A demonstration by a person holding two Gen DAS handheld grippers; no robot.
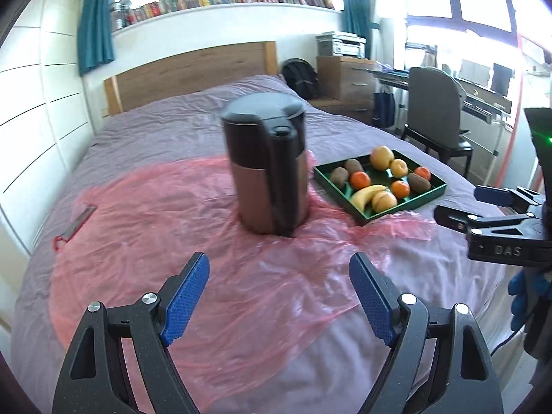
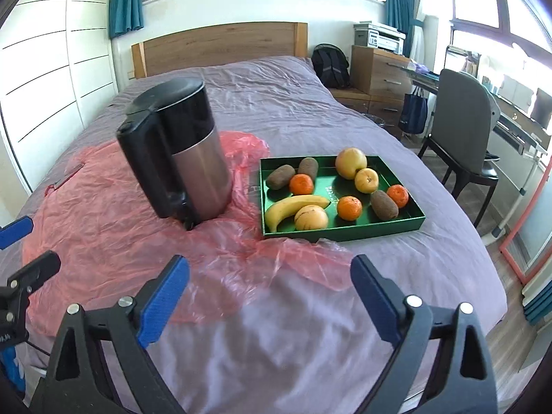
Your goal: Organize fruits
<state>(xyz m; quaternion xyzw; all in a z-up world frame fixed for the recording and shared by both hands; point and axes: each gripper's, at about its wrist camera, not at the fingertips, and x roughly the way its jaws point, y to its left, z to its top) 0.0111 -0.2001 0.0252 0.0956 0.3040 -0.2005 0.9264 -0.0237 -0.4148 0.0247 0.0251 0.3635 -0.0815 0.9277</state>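
Fruits lie loose in the green tray (image 2: 345, 233) well ahead of both grippers and to the right of the kettle (image 2: 179, 158); three kiwis, three mandarins, a banana (image 2: 293, 207), a large apple (image 2: 351, 163) and two smaller yellowish fruits share the one open compartment, several of them touching.

Left gripper (image 1: 279, 296) hangs above the pink plastic sheet (image 1: 172, 214) with its blue pads (image 1: 186, 300) wide apart and nothing between them; the kettle stands straight beyond its fingertips, the tray beyond and to the right. Right gripper (image 2: 270, 298) is spread to its widest, likewise empty; the tray sits ahead of its right finger, the kettle ahead of its left.

Risks, as a judgement; the bed (image 2: 310, 327) is soft, so a downward press on the tray rim could tip it and send the round fruit rolling; the mandarins and the apple look likely to squirt out of a hard pinch taken off-centre; the banana, curved and pressed against its yellowish neighbour, may drag that fruit along when lifted. The kettle stands tall, leaning a little on the yielding cover, just beside the tray's near-left corner; a left finger swinging across toward the fruit could knock it over. The crinkled sheet reaches the tray's front edge and could snag a low fingertip. Both grippers are close enough side by side to collide if they reach for the same fruit.
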